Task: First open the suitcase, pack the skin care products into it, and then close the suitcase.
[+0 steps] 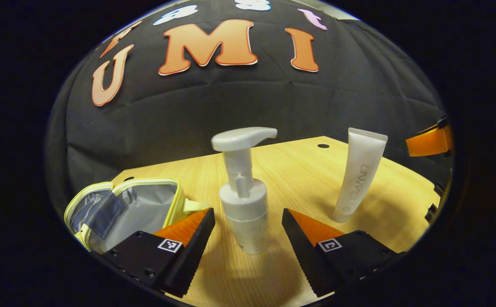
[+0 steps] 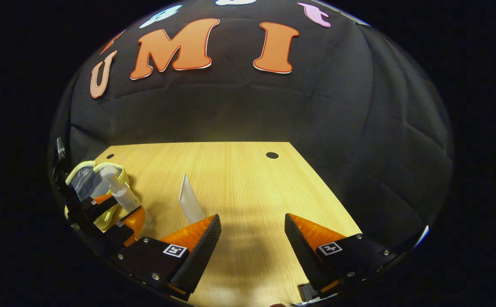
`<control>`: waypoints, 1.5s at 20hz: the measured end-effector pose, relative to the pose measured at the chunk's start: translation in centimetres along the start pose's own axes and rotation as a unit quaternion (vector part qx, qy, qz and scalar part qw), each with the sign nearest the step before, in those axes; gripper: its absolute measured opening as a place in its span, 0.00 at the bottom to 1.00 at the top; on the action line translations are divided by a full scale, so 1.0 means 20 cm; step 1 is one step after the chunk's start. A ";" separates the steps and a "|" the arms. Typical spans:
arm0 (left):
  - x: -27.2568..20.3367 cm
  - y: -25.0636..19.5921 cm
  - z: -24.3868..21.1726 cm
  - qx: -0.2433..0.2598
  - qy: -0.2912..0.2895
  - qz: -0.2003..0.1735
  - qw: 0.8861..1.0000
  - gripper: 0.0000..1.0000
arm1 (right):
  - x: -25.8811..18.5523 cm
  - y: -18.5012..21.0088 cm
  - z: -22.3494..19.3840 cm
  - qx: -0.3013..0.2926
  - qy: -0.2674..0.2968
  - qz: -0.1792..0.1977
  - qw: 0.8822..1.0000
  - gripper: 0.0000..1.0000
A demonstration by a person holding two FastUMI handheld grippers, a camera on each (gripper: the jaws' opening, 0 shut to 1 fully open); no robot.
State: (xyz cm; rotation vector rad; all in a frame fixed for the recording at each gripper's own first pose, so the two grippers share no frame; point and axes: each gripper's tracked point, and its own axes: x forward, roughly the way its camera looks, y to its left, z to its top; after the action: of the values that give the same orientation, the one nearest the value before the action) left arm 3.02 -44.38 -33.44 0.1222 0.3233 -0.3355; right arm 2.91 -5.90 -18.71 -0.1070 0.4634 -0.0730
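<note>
Left gripper view: left of the pump bottle [image 1: 243, 204] lies the opened suitcase [image 1: 124, 209]; the bottle stands upright between the left gripper [image 1: 248, 238]'s wide-open jaws, untouched; the tube [image 1: 359, 175] stands right. Farther right, the right gripper [image 2: 252, 243] gapes empty.

Left gripper view: pump bottle [image 1: 243, 200] centre on table [image 1: 299, 170]; open suitcase [image 1: 124, 209] left; tube [image 1: 359, 175] right.
</note>
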 end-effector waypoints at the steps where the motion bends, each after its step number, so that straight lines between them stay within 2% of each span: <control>1: 0.01 0.00 0.00 -0.004 -0.002 -0.001 1.000 1.00 | 0.00 -0.01 0.00 -0.002 0.002 -0.001 1.000 0.96; 5: 0.05 -0.05 -0.01 -0.035 -0.001 -0.006 0.999 1.00 | 0.00 -0.03 -0.02 0.000 0.006 -0.003 1.000 0.96; 7: 0.06 -0.07 -0.02 -0.033 0.003 -0.008 0.999 1.00 | 0.00 -0.04 -0.02 0.002 0.007 -0.004 1.000 0.96; 10: 0.09 -0.03 -0.02 -0.026 0.004 0.016 1.000 0.96 | 0.00 -0.04 -0.03 0.003 0.010 -0.003 1.000 0.96; 13: 0.12 -0.04 -0.04 -0.046 0.012 -0.001 0.999 0.64 | -0.02 -0.03 -0.04 0.000 0.010 -0.001 1.000 0.96; 16: 0.12 -0.05 -0.02 -0.040 0.021 -0.009 0.999 0.62 | -0.03 0.00 -0.05 0.002 0.012 0.010 1.000 0.96; 17: 0.11 -0.08 -0.02 -0.039 0.028 -0.025 0.999 0.59 | -0.04 0.03 -0.05 0.004 0.011 0.017 1.000 0.96; 23: 0.02 -0.16 -0.01 -0.081 0.073 -0.076 0.991 0.57 | -0.04 0.20 -0.06 0.012 0.012 0.064 0.998 0.96; 27: -0.12 -0.11 0.07 -0.079 0.080 -0.084 0.990 0.57 | 0.01 0.32 -0.12 0.021 0.034 0.093 0.995 0.96; 30: -0.23 -0.04 0.14 -0.092 0.086 -0.100 0.987 0.57 | 0.10 0.39 -0.12 0.000 0.031 0.099 0.995 0.96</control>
State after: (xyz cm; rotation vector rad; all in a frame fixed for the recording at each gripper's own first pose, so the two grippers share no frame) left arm -0.66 -44.23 -29.38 -0.0630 0.5380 -0.4925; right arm 4.01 1.49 -22.79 -0.0596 0.5345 0.1180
